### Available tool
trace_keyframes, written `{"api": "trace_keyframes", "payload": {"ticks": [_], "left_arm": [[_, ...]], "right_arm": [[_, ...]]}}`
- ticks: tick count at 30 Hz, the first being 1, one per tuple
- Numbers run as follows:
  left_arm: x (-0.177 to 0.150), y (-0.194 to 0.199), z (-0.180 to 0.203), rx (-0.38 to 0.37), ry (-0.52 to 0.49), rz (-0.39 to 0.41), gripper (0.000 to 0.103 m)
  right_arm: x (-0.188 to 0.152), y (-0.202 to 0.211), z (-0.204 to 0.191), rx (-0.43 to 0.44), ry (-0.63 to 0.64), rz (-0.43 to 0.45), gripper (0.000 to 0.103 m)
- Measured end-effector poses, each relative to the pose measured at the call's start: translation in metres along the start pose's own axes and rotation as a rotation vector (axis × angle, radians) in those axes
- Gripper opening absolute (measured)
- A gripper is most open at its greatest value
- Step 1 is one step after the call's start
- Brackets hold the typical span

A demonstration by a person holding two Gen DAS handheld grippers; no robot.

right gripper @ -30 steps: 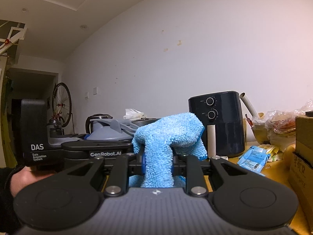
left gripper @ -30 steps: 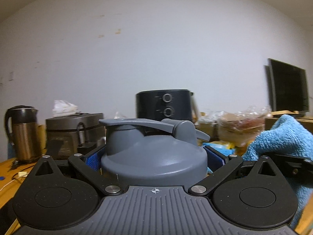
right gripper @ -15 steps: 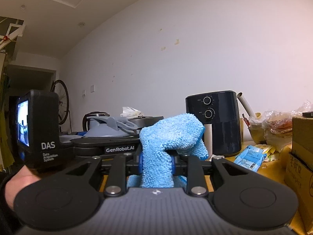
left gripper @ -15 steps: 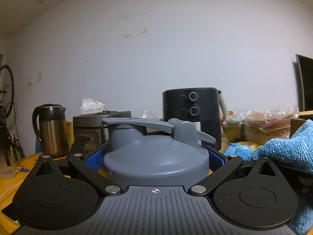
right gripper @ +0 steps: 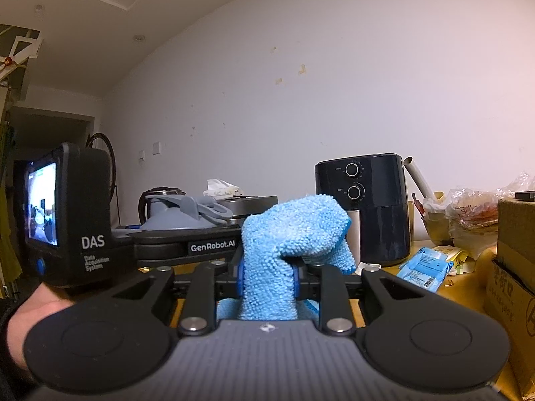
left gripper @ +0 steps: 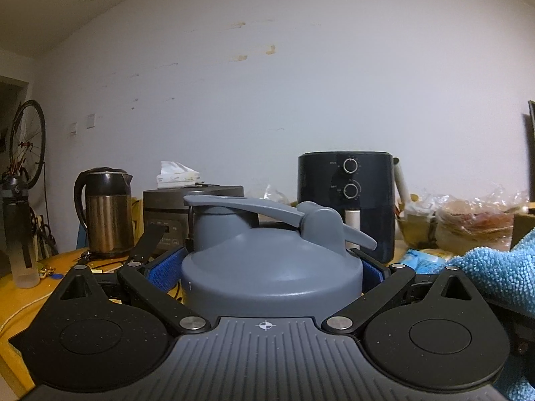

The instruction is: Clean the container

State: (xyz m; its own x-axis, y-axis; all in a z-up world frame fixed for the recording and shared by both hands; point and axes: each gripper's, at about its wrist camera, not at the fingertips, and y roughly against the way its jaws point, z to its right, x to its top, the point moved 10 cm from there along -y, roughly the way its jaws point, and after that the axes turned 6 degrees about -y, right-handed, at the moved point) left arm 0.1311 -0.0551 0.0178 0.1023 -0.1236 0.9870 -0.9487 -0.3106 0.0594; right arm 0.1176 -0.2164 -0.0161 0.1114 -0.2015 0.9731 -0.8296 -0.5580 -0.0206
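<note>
A grey container with a flip-spout lid fills the middle of the left wrist view. My left gripper is shut on it, the blue pads pressing its sides. A fluffy blue cloth stands bunched between the fingers of my right gripper, which is shut on it. The cloth also shows at the right edge of the left wrist view, apart from the container. From the right wrist view the container lid sits to the left of the cloth, above the left gripper's black body.
On the wooden table stand a steel kettle, a rice cooker with a tissue pack, a dark air fryer, a drink bottle, bags of food, a blue packet and a cardboard box. A hand holds the left device.
The left gripper with the container has turned to the left; the monitor slid out of its view and the kettle came further in. The right gripper and cloth kept still.
</note>
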Motion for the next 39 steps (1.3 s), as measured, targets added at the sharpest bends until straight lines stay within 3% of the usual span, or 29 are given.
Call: {"api": "trace_keyframes", "payload": {"ticks": [2, 17, 39], "left_arm": [[-0.0002, 0.0009, 0.0012, -0.01, 0.003, 0.002, 0.096], [-0.0027, 0.0015, 0.0019, -0.073, -0.01, 0.023, 0.096], [-0.0069, -0.003, -0.001, -0.351, -0.028, 0.056, 0.095]], "right_arm": [[0.0005, 0.0, 0.0005, 0.001, 0.0, -0.001, 0.024], [-0.0001, -0.0009, 0.0036, 0.005, 0.004, -0.005, 0.024], [-0.003, -0.0042, 0.0006, 0.018, 0.019, -0.024, 0.024]]}}
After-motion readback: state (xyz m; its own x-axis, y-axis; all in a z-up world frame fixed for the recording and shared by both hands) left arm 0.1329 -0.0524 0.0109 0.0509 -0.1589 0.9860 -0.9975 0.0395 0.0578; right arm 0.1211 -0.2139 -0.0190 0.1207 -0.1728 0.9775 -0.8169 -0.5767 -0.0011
